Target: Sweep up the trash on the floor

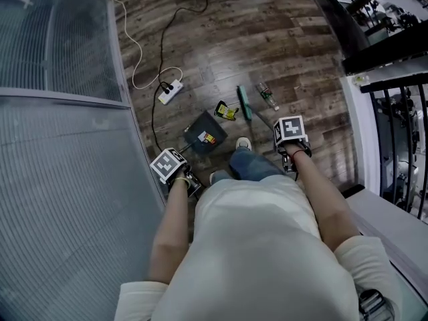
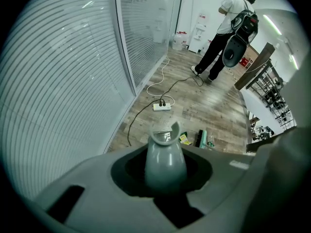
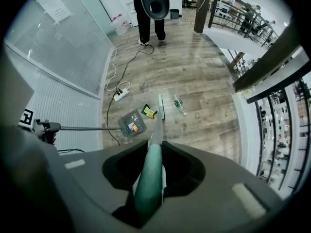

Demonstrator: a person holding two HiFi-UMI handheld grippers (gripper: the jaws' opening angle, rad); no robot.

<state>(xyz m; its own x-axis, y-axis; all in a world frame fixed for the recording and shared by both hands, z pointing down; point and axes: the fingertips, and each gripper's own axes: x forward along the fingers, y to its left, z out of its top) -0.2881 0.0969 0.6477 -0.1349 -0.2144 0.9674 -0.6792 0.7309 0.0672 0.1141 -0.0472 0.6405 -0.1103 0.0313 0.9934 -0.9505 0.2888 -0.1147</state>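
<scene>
My left gripper (image 1: pixel 186 178) is shut on the grey handle (image 2: pixel 165 160) of a long dustpan. Its dark pan (image 1: pixel 205 134) rests on the wooden floor with colourful scraps inside. My right gripper (image 1: pixel 285 146) is shut on the green broom handle (image 3: pixel 150 176). The broom head (image 1: pixel 245 103) stands on the floor just beyond the pan. A yellow wrapper (image 1: pixel 226 111) lies between pan and broom head. To the right of the broom head lies a clear plastic bottle (image 1: pixel 267 96). The right gripper view shows the pan (image 3: pixel 132 124), the wrapper (image 3: pixel 148 111) and the bottle (image 3: pixel 180 105).
A glass wall with blinds (image 1: pixel 60 112) runs along the left. A white power strip (image 1: pixel 170 91) and its cables lie on the floor beyond the pan. A person (image 2: pixel 228 30) stands farther down the hall. Black railings (image 1: pixel 401 139) and a white ledge are on the right.
</scene>
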